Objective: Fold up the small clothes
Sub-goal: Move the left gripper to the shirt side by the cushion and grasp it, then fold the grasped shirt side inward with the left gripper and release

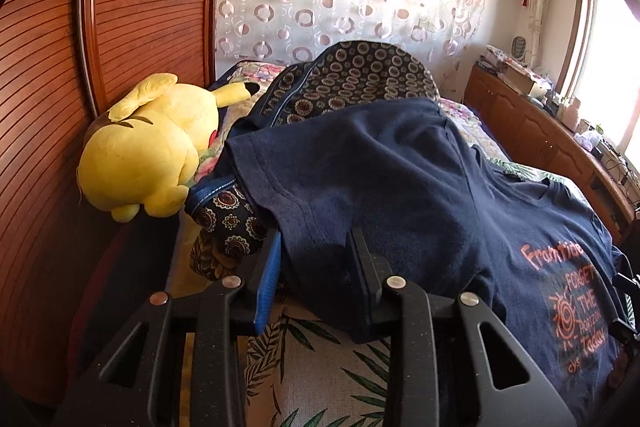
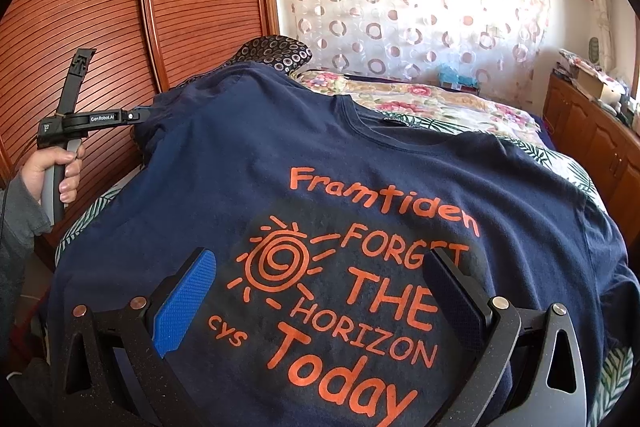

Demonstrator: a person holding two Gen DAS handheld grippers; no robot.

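One navy T-shirt [image 2: 320,155] lies print-up across the bed [image 2: 440,99], and that's the garment in play. Its lower hem runs out of the right wrist view, and the final letters of "FORGET" are covered by a finger. From the left wrist view the print is squeezed to the right edge and half lost in shadow.

Left gripper [image 1: 316,247] is at the shirt's left sleeve, cloth bunched between its two fingers. Whether the pads actually pinch it I cannot tell: the fabric drapes over the gap and hides the contact. In the right wrist view its tips vanish behind the sleeve, with one hand [image 2: 56,171] on the handle.

Right gripper [image 2: 320,291] hangs over the print, jaws spread wide, nothing between them but the flat shirt beneath. Touching or hovering? Can't say.

Under the shirt's far side sits a patterned pillow [image 1: 360,75], mostly buried, and another patterned piece [image 1: 228,215] pokes out beside the sleeve; one item or two, unclear. One yellow plush [image 1: 148,147] lies face away beside the wardrobe [image 1: 60,107].
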